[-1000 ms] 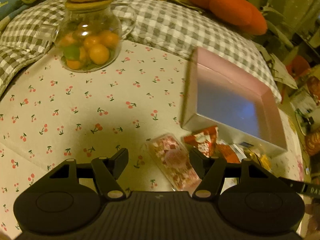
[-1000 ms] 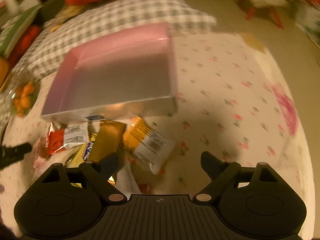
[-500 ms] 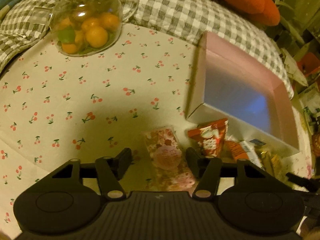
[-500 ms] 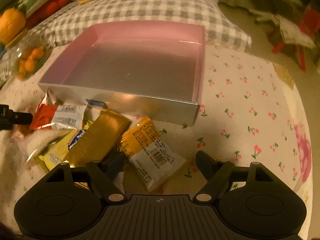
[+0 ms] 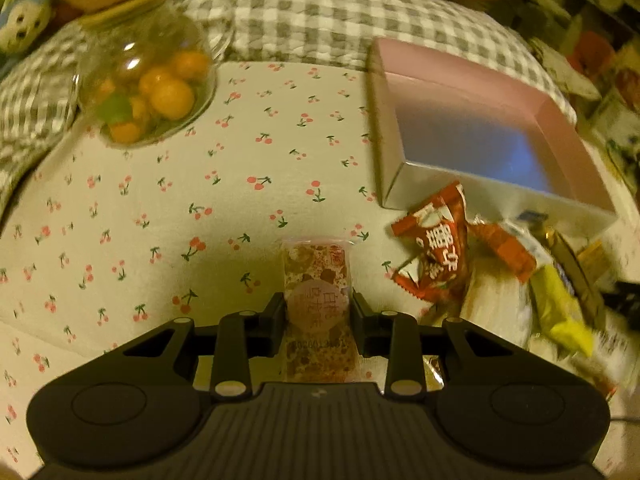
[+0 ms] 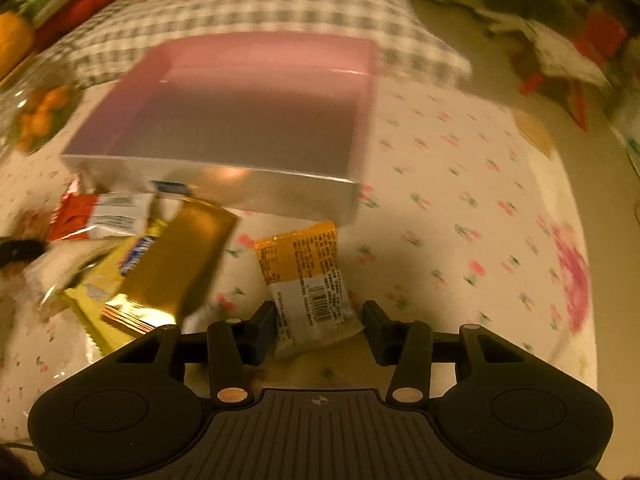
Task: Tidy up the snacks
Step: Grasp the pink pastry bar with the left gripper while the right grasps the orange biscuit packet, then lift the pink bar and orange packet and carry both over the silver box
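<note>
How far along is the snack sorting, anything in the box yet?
Done: nothing; the pink box looks empty. In hand: the left tongs have just been closing on the pink patterned snack packet, pads against its sides. The right tongs have also been closing, around the orange-and-white packet, with a gap left on one side. Left: the red wrapper, gold bar and the rest of the pile beside the box.
</note>
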The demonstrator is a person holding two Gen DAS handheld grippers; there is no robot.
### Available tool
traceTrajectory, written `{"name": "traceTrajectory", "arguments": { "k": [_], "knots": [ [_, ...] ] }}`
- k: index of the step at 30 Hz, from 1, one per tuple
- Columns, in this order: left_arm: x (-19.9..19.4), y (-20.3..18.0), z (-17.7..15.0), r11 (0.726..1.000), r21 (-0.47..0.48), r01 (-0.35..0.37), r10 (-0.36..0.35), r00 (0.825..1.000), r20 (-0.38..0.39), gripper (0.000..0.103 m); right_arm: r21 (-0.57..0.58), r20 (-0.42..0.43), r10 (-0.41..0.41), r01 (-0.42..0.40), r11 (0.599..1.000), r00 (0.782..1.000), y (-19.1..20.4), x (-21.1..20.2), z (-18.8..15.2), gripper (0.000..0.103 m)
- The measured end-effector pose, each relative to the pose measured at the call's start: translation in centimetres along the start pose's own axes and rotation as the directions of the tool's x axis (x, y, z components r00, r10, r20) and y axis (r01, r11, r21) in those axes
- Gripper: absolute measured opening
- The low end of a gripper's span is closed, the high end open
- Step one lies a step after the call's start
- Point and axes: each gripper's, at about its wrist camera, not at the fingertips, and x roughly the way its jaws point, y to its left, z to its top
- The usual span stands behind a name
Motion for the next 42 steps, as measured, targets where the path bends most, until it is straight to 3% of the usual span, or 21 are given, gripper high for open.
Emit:
{"name": "traceTrajectory", "arguments": {
  "k": [4, 7, 11, 17, 20, 23, 25, 30, 42],
  "knots": [
    [0.0, -0.5, -0.7, 0.998, 0.057, -0.016, 0.015, 0.999, 0.031, 0.033, 0.005, 0.001, 0.010, -0.010, 1.000, 1.000, -0.9, -0.2, -0.6, 0.049],
    [-0.2, -0.8, -1.2, 0.998, 0.053, -0.027, 0.025, 0.999, 0.048, 0.047, -0.028, 0.014, 0.043, -0.043, 0.999, 0.999, -1.0, -0.3, -1.2, 0.054],
    [-0.2, -1.0, -1.6, 0.998, 0.043, -0.044, 0.041, 0.997, 0.068, 0.048, -0.061, 0.031, 0.048, -0.046, 0.997, 0.998, -0.2, -0.2, -1.2, 0.058],
    [-0.5, -0.9, -2.2, 0.999, -0.005, -0.052, 0.053, 0.994, 0.092, 0.043, -0.056, 0.057, 0.033, -0.029, 0.998, 0.998, -0.2, 0.2, -0.7, 0.057],
    [-0.6, -0.8, -2.2, 0.998, -0.013, -0.055, 0.056, 0.994, 0.092, 0.034, -0.069, 0.059, 0.013, -0.008, 0.998, 0.998, 0.3, 0.1, -0.7, 0.052],
    [-0.7, -0.4, -2.1, 0.998, -0.039, -0.039, 0.042, 0.995, 0.085, 0.031, -0.079, 0.051, 0.014, -0.010, 0.997, 0.999, 0.9, 0.0, -0.6, 0.039],
    [-0.7, -0.2, -2.0, 0.998, -0.060, -0.030, 0.035, 0.996, 0.082, 0.030, -0.087, 0.047, -0.004, 0.009, 0.996, 0.999, 1.5, -0.1, -0.5, 0.037],
    [-0.9, -0.2, -2.2, 0.997, -0.082, -0.009, 0.015, 0.997, 0.073, 0.030, -0.117, 0.062, -0.051, 0.058, 0.992, 0.997, 2.5, -0.5, -0.3, 0.036],
    [-2.3, 0.5, -2.3, 0.987, -0.152, 0.050, -0.043, 0.998, 0.052, 0.030, -0.006, 0.088, -0.011, 0.012, 1.000, 0.996, 0.5, -3.0, 0.7, 0.036]
  ]
}}
